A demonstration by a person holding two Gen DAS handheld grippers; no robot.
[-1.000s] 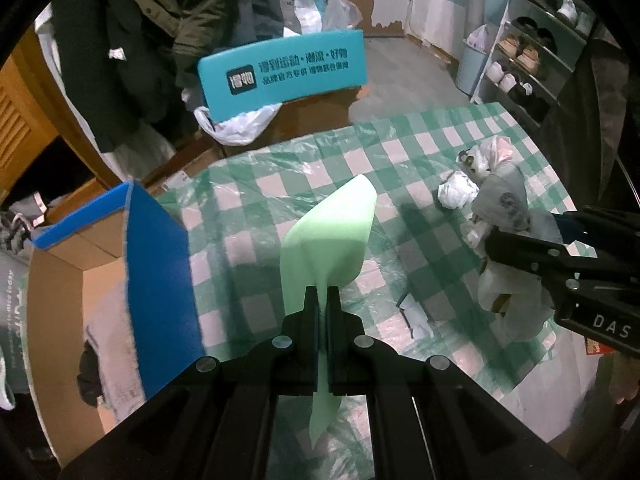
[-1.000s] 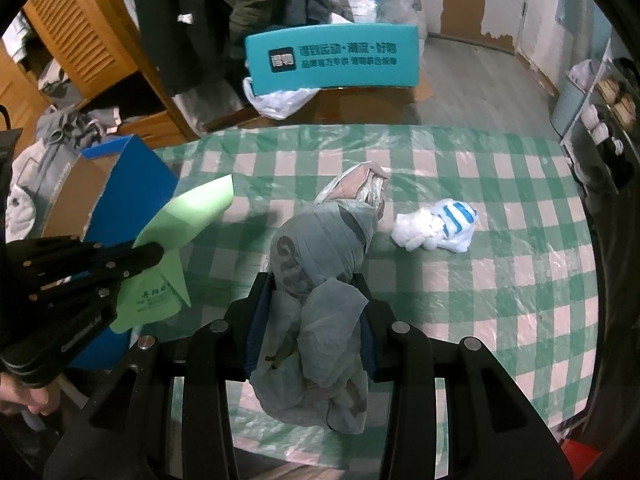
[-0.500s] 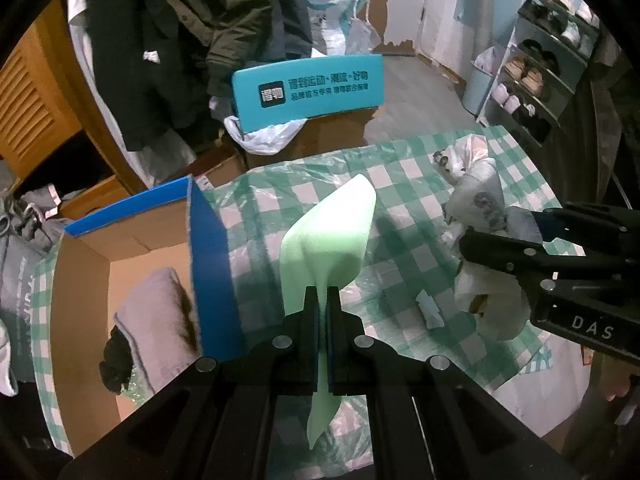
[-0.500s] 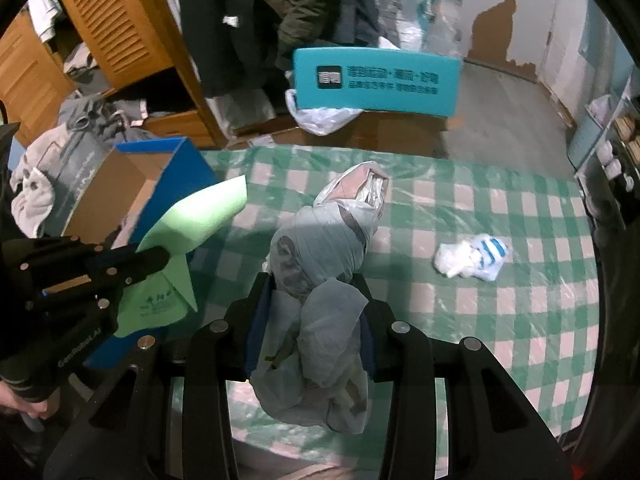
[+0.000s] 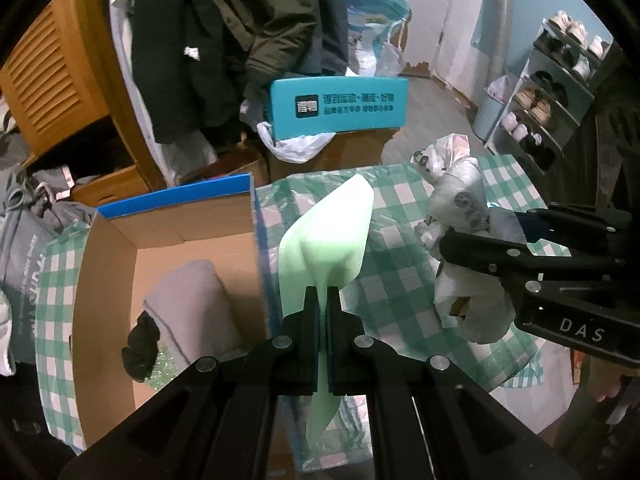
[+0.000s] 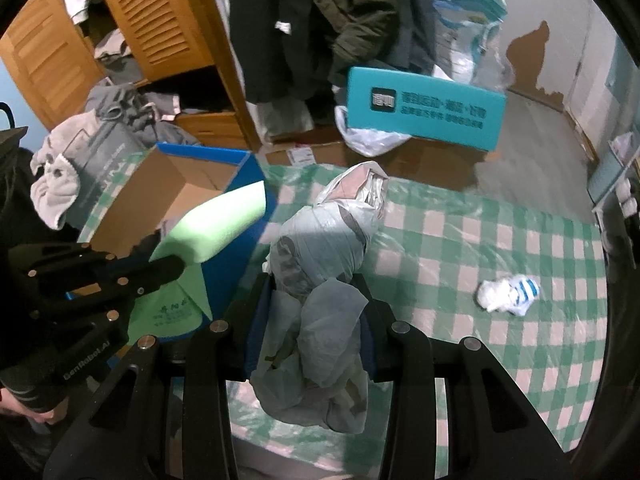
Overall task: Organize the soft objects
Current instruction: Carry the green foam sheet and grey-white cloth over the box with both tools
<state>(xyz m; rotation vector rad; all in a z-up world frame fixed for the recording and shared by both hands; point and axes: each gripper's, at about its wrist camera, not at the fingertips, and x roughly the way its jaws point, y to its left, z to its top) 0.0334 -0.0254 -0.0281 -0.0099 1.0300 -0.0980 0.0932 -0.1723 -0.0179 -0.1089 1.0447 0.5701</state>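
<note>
My left gripper (image 5: 322, 294) is shut on a light green cloth (image 5: 332, 236) and holds it in the air beside the right wall of an open cardboard box with blue sides (image 5: 256, 216). In the right wrist view the green cloth (image 6: 212, 228) hangs over the box edge (image 6: 200, 158). My right gripper (image 6: 316, 292) is shut on a grey and white bagged bundle (image 6: 324, 248), held above the green checked tablecloth (image 6: 460, 248). The bundle also shows in the left wrist view (image 5: 460, 220). A grey folded cloth (image 5: 192, 308) and a dark item (image 5: 138, 346) lie in the box.
A small white and blue striped sock (image 6: 506, 294) lies on the cloth at the right. A teal sign (image 5: 338, 106) stands behind the table, with hanging coats (image 5: 240, 32), a wooden wardrobe (image 6: 160, 28) and a shoe rack (image 5: 552, 92) around.
Both grippers have moved left toward the box with their loads. The box and its inside have come into fuller view. The striped sock stays on the table, now farther right.
</note>
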